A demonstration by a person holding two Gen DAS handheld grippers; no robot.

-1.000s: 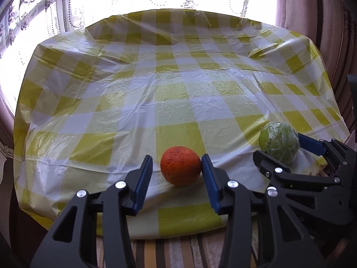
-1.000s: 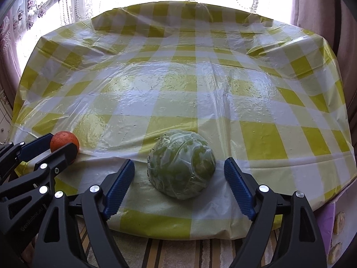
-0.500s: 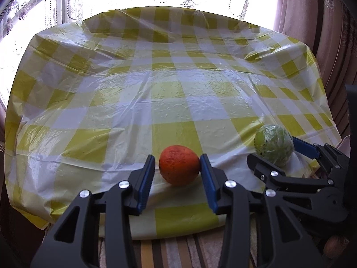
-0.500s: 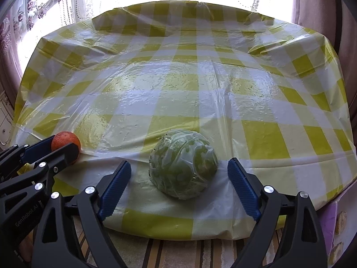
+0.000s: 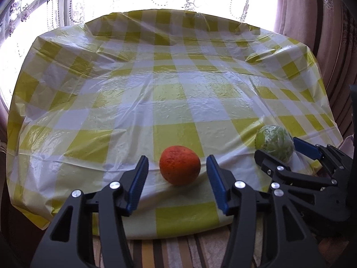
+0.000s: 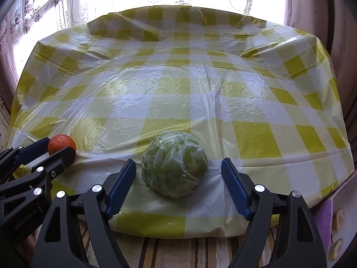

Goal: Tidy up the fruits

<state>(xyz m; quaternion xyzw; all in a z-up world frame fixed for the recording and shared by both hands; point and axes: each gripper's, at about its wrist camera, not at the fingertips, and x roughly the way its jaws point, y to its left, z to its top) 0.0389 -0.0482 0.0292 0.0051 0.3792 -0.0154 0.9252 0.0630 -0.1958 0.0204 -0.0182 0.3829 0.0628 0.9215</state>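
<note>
Both claws gape: left claw (image 5: 177,184) flanks the sideways-lying orange (image 5: 179,165), right claw (image 6: 178,184) the round cabbage (image 6: 175,164).

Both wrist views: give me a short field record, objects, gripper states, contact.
surface: table with yellow-and-white checked plastic cloth
orange: orange, near front edge, between the left gripper's fingers, no visible contact
wrapped green item: round green produce in clear film, near front edge, between the right gripper's fingers, gaps both sides
left gripper: left gripper, open
right gripper: right gripper, open
layout: orange left of the green item
</note>
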